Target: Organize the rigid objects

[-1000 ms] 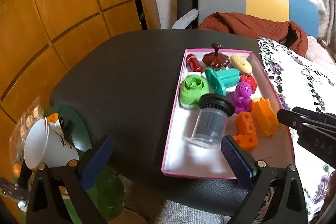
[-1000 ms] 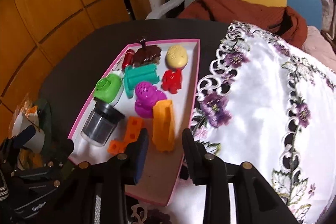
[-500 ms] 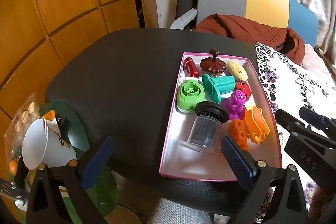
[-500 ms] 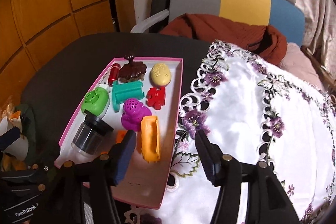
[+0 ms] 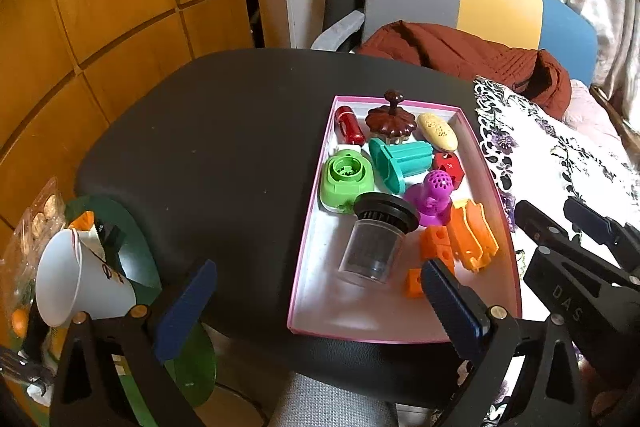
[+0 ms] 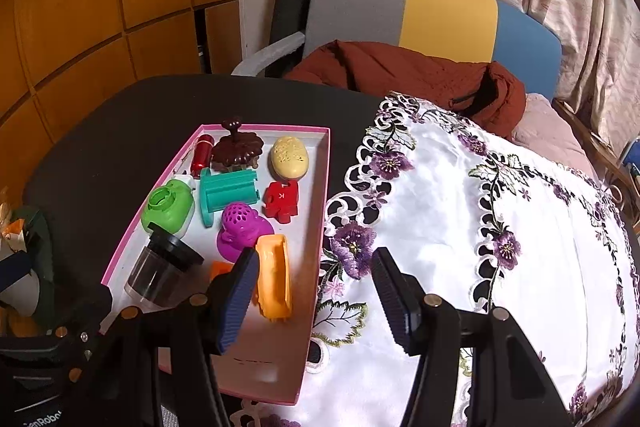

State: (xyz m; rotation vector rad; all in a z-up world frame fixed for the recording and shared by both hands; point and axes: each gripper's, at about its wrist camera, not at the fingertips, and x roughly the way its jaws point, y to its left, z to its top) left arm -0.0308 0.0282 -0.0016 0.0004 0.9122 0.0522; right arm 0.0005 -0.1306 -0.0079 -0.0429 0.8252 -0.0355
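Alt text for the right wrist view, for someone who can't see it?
The open, empty right gripper hovers over the near right edge of a pink-rimmed tray of colourful plastic toys on a black table. A white embroidered cloth lies to the right.

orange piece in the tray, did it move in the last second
Yes. The orange piece stood on end near the purple toy a second ago; now it lies flat on the tray floor, free of the open right gripper.

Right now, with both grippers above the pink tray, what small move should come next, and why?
Probably ease the right gripper back from the pink tray. Its jaws stand open and empty, the orange piece lies in the tray with the other toys, and none shows on the embroidered cloth.
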